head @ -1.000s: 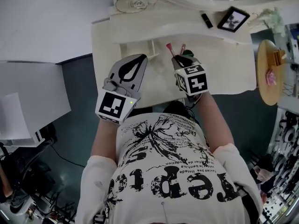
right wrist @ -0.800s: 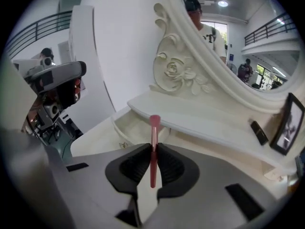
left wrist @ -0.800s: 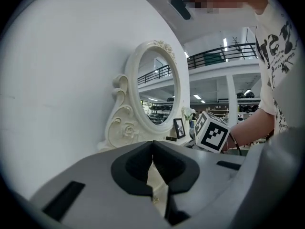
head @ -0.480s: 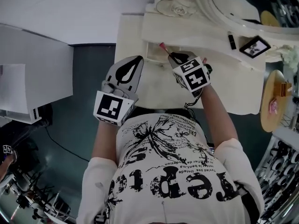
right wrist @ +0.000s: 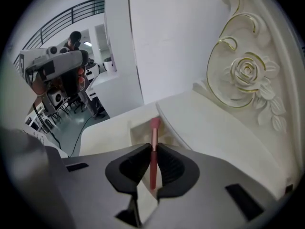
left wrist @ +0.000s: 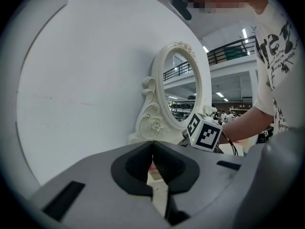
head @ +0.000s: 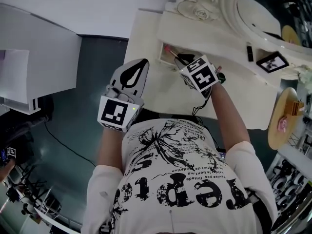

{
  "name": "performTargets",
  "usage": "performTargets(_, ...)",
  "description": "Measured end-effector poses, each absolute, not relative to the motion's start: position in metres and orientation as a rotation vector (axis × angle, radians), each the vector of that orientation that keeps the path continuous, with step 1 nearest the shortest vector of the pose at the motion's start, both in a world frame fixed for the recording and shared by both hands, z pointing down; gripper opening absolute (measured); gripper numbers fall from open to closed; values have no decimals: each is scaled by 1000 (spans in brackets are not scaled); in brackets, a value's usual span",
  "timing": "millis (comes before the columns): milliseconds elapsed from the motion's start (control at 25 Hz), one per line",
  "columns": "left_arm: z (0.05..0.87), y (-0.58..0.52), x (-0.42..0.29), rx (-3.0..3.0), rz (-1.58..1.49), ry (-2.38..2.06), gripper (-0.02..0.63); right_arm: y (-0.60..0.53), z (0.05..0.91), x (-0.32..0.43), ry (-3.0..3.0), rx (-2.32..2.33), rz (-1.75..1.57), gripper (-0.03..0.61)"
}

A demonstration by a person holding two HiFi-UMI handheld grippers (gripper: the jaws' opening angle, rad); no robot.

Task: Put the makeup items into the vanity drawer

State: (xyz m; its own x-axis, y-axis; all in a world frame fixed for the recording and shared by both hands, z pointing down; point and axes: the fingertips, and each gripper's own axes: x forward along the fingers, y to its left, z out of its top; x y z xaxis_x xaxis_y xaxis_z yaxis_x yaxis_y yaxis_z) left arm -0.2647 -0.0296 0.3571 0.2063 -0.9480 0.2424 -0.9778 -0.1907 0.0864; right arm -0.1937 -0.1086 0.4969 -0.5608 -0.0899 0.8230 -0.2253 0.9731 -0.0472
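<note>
Cream vanity (head: 234, 96) across upper right of my head view, my right gripper (head: 181, 61) at upper centre pinching a pink makeup brush (right wrist: 153, 151), tip over the open drawer (right wrist: 139, 126), my left gripper (head: 140, 63) centre-left, jaws together, empty

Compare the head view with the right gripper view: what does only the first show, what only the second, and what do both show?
Only the head view: the left tool, jaws together, the person's printed shirt, and a lipstick and black-framed picture on the vanity top. Only the right gripper view: how the right tool clamps the pink makeup brush, and a distant railing. Both: that tool and brush, the open drawer, the carved rose.
</note>
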Motion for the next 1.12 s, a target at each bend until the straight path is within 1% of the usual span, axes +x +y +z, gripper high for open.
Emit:
performTargets(40, 357, -30, -264, 2257, 194, -1841, 14, -110, 496, -195, -2187, 232, 190, 62)
performTargets(80, 357, -31, -263, 2260, 188, -1839, 14, -111, 493, -196, -2214, 245, 204, 90)
performTargets(120, 357, -33, -261, 2265, 181, -1835, 14, -110, 490, -198, -2242, 255, 218, 182)
performTargets(160, 357, -34, -260, 2271, 175, -1831, 14, -109, 487, -199, -2264, 258, 226, 260)
performTargets(200, 356, -36, -258, 2279, 169, -1825, 14, -108, 484, -199, -2276, 260, 227, 302)
performTargets(240, 354, -38, -256, 2290, 163, -1818, 14, -107, 483, -197, -2280, 268, 225, 324)
performTargets(400, 348, -49, -243, 2363, 154, -1758, 14, -115, 475, -175, -2285, 384, 253, 342)
performTargets(720, 345, -82, -198, 2512, 147, -1574, 14, -134, 465, -98, -2256, 661, 394, 342)
performTargets(960, 352, -98, -157, 2591, 159, -1422, 14, -143, 485, -36, -2156, 889, 509, 342)
performTargets(1120, 361, -107, -137, 2619, 187, -1343, 14, -149, 511, -5, -2062, 1010, 608, 322)
